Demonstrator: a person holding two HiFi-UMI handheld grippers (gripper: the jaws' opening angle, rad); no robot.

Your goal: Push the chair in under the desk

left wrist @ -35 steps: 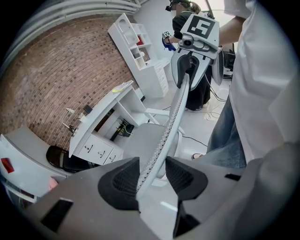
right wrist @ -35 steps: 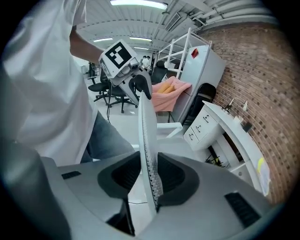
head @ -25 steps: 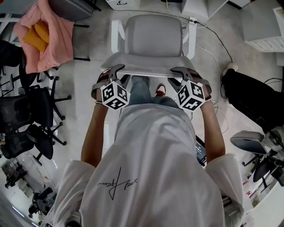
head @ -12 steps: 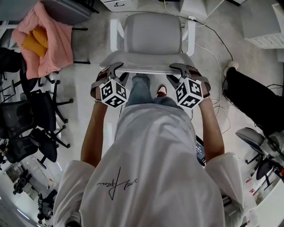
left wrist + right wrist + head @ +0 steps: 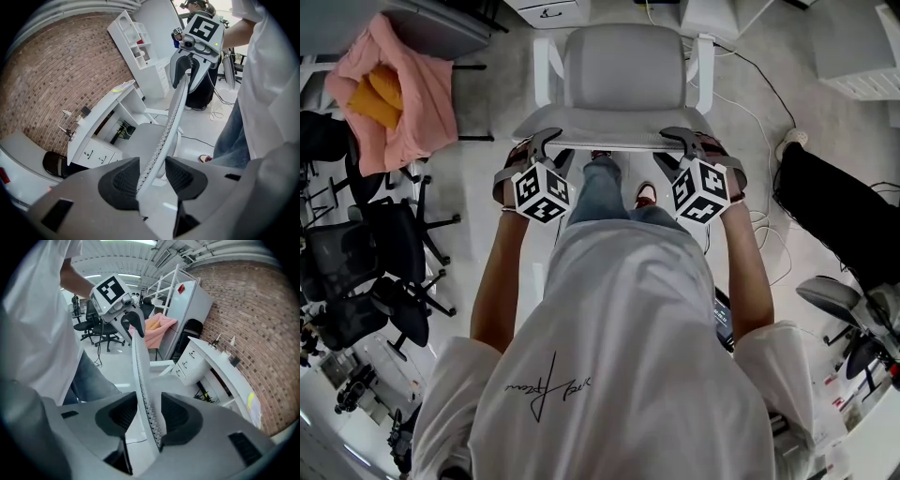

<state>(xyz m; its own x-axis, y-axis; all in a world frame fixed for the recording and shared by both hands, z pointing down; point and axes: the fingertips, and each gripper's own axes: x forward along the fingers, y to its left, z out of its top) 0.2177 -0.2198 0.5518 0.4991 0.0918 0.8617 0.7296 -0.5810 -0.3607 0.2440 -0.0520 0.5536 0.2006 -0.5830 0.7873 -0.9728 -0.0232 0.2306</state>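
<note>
**Fig.** Pink cloth point(image 5: 412, 103) w/ yellow bundle point(image 5: 377, 94): well left of left fingers point(image 5: 546, 142). Black office chairs point(image 5: 366, 272): left, nearer the viewer. Floor cables point(image 5: 748, 80), 2nd person's black-clad leg point(image 5: 834, 202): right of right fingers point(image 5: 680, 139). Brick wall point(image 5: 51, 75), white shelf unit point(image 5: 136, 42): beyond fingertips.

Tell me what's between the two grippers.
Head view: the chair's backrest edge spans left gripper to right gripper, whose jaws have just been opening astride it.

White T-shirt point(image 5: 619, 328), blue jeans point(image 5: 598, 192); left gripper point(image 5: 551, 148) and right gripper point(image 5: 675, 142) grey, marker-cubed.
</note>
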